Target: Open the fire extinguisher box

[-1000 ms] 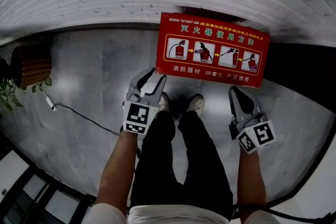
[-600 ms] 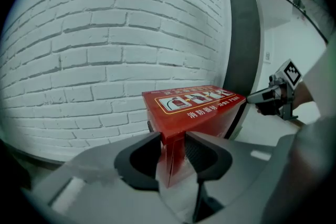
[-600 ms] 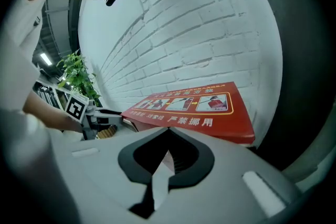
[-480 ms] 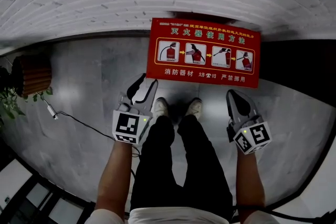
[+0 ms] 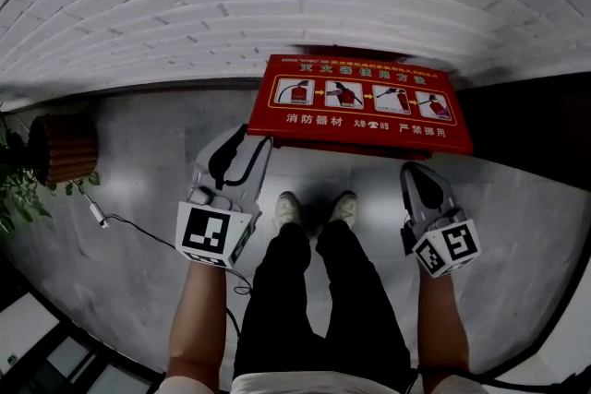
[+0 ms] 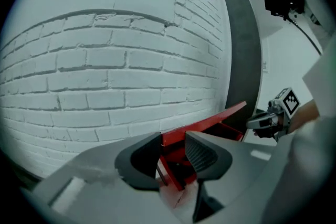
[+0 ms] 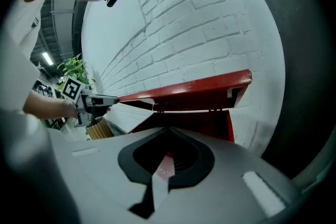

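Observation:
The red fire extinguisher box stands on the floor against the white brick wall. Its lid (image 5: 360,101), printed with instruction pictures, is raised at the front, with shadow beneath it. In the right gripper view the lid (image 7: 194,89) hangs above the open box body (image 7: 212,126). My left gripper (image 5: 245,143) is at the lid's left front corner. The lid's edge (image 6: 210,120) runs out from between the jaws of the left gripper (image 6: 172,152), which grip it. My right gripper (image 5: 420,185) hovers before the lid's right front corner, shut and holding nothing.
A slatted wooden planter (image 5: 60,148) with a green plant (image 5: 14,189) stands at the left. A thin cable (image 5: 129,221) trails over the grey floor. The person's shoes (image 5: 288,209) are just in front of the box. A dark panel (image 5: 526,120) lies to the right.
The lid's front has risen and now looks flatter from above. The left gripper stayed at its left corner and moved up and left with it. The right gripper barely moved.

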Demonstrator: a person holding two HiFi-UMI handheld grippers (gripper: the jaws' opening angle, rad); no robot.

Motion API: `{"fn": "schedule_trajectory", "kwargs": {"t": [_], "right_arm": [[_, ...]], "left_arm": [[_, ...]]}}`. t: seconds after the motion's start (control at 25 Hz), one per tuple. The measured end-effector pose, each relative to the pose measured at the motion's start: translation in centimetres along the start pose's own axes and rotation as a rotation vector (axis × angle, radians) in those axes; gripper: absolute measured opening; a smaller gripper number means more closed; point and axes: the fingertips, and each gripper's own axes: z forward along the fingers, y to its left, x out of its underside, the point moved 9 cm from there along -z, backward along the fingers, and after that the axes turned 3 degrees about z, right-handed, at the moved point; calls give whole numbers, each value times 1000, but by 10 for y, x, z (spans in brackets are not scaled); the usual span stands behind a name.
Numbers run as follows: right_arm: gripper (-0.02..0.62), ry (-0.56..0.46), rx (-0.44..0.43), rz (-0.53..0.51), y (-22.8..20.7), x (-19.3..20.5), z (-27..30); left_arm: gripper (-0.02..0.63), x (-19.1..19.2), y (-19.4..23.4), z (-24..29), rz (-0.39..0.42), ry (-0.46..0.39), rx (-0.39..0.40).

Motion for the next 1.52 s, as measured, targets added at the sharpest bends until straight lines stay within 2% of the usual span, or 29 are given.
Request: {"fn": "schedule_trajectory", "kwargs": {"t": [0.12, 0.24, 0.52, 0.68, 0.88, 1.24, 1.36, 1.52], "right_arm": [[5, -55, -5, -35, -30, -9, 13], [5, -92, 0, -51, -53, -29, 21], [5, -125, 9, -64, -55, -69, 30], [5, -156, 9, -30, -59, -88, 41], [5, -173, 2, -7, -65, -104, 47], [4, -159, 7, 6, -74, -96, 47], [5, -143, 9, -4, -72, -92, 39], [5, -140, 22, -1, -67, -90, 22]], "left_arm": [[152, -10, -1, 25, 60, -30, -4], [150, -25, -1, 46, 72, -39, -29], [149, -62, 19, 73, 71, -63, -60], [141, -83, 33, 93, 78, -47, -78], [115, -103, 51, 115, 103, -81, -94], [109, -94, 45, 108, 84, -75, -106], [104, -90, 33, 94, 61, -57, -101], [94, -85, 16, 65, 73, -68, -99]]}}
